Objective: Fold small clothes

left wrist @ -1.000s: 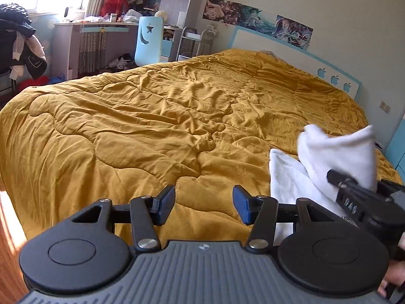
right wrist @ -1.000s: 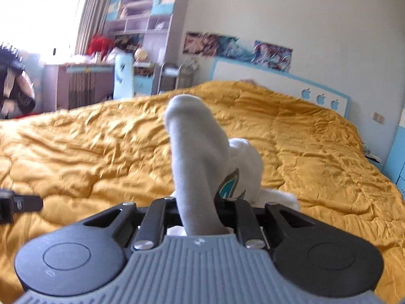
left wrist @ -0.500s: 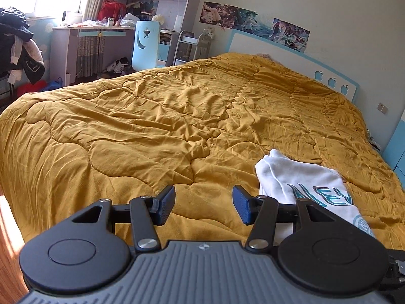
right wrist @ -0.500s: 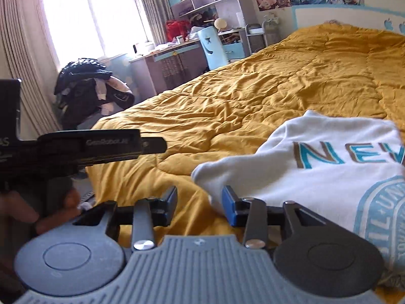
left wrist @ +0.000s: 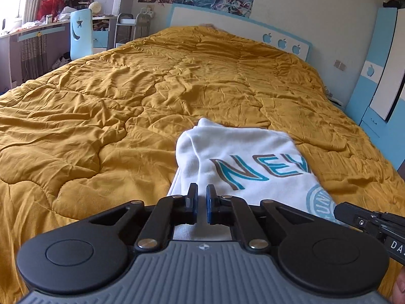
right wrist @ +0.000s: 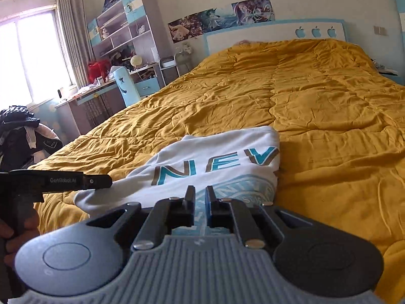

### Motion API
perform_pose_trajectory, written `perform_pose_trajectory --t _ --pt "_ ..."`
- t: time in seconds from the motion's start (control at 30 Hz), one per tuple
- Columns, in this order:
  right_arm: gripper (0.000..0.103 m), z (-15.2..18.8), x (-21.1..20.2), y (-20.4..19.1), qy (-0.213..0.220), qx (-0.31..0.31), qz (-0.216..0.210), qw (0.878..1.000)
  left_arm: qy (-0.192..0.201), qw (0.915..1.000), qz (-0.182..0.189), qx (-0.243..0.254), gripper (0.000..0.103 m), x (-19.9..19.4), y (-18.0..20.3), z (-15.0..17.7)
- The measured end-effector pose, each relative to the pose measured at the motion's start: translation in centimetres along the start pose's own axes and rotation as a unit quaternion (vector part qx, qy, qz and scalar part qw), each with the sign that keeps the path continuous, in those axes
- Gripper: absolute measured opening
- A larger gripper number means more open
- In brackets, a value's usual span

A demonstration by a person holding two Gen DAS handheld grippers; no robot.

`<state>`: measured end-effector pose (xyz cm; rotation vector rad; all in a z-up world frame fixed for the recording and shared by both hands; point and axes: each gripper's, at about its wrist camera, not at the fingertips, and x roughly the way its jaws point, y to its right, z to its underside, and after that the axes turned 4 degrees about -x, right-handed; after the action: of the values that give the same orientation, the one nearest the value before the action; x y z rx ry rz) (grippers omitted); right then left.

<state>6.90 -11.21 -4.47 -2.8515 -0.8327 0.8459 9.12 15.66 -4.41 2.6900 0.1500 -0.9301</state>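
Note:
A white folded garment (left wrist: 253, 149) with teal and brown letters and a round teal emblem lies flat on the mustard quilt (left wrist: 126, 101), near the bed's front edge. My left gripper (left wrist: 201, 190) hovers at the garment's near left edge. Its jaws are closing to a thin slit, and no cloth shows pinched between them. My right gripper (right wrist: 200, 192) is over the emblem on the garment (right wrist: 215, 141), its jaws also closing to a slit with nothing seen in them. Each gripper's tip shows at the edge of the other's view.
The quilt (right wrist: 329, 101) covers the whole bed up to a white and blue headboard (right wrist: 278, 33). A desk, a light blue chair (left wrist: 81, 34) and shelves stand at the far left. Dark clothes are piled at the left (right wrist: 22, 131). A blue and white cabinet (left wrist: 379, 76) stands on the right.
The right gripper let go of the lifted garment, which now lies flat and folded. Both grippers shifted over its near edge, and both sets of jaws went from apart to nearly together.

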Motion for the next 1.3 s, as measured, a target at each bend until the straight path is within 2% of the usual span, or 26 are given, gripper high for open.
perform_pose_trajectory --t 0.07,0.13,0.3,0.57,0.63,0.7,0.77,0.8,0.83,0.9,0.97,1.07,1.17,1.23,1.3 --pt "0.003 0.6 0.1 0.0 -0.02 -0.009 0.007 1.0 -0.025 0.9993 -0.027 -0.003 0.007 1.0 -0.2 0.2" --pt "0.003 1.4 0.5 0.1 -0.041 -0.004 0.015 0.999 -0.041 0.9985 -0.037 0.005 0.01 1.4 -0.2 0.5" --pt "0.0 2.4 0.3 0.2 -0.066 -0.025 0.022 0.997 -0.049 0.9973 -0.052 0.017 0.012 1.5 0.1 1.0" --pt "0.0 2.3 -0.8 1.8 -0.061 -0.016 0.018 0.998 -0.049 0.9976 -0.046 0.02 0.013 1.5 -0.1 1.0" --pt "0.0 2.0 -1.1 2.0 -0.049 -0.021 0.033 0.998 -0.049 0.9977 -0.041 0.023 0.014 1.4 -0.3 1.0" --pt "0.008 1.4 -1.3 2.6 -0.041 -0.023 0.072 0.996 -0.048 0.9979 -0.035 0.026 0.016 1.3 -0.5 1.0" --pt "0.008 0.8 -1.4 4.1 -0.037 0.002 0.083 0.996 -0.048 0.9979 -0.03 0.031 0.019 1.3 -0.7 0.9" --pt "0.009 0.5 -1.6 4.9 -0.035 0.02 0.081 0.996 -0.046 0.9979 -0.033 0.033 0.029 1.3 -0.8 0.9" --pt "0.009 0.2 -1.7 5.6 -0.031 0.034 0.08 0.996 -0.04 0.9974 -0.048 0.034 0.057 1.2 -0.9 0.9" --pt "0.019 -0.2 -2.0 6.4 -0.022 0.051 0.084 0.995 -0.025 0.9964 -0.074 0.031 0.085 1.0 -1.5 0.8" --pt "0.03 -0.5 -2.2 7.3 -0.017 0.069 0.094 0.993 -0.025 0.9986 -0.044 0.014 0.085 0.7 -2.9 0.7" --pt "0.034 -0.5 -2.0 8.6 -0.021 0.106 0.083 0.991 -0.039 0.9986 0.005 -0.034 0.085 0.4 -4.9 0.4" --pt "0.041 -0.1 -1.5 9.8 -0.024 0.152 0.065 0.986 -0.048 0.9951 0.053 -0.068 0.085 0.3 -6.3 0.0" --pt "0.047 0.4 -1.4 10.6 -0.009 0.201 0.038 0.979 -0.058 0.9916 0.065 -0.095 0.085 0.9 -7.1 -0.4" --pt "0.051 1.1 -0.9 11.7 -0.003 0.27 -0.006 0.963 -0.084 0.9821 0.096 -0.139 0.085 2.2 -8.4 -1.0"
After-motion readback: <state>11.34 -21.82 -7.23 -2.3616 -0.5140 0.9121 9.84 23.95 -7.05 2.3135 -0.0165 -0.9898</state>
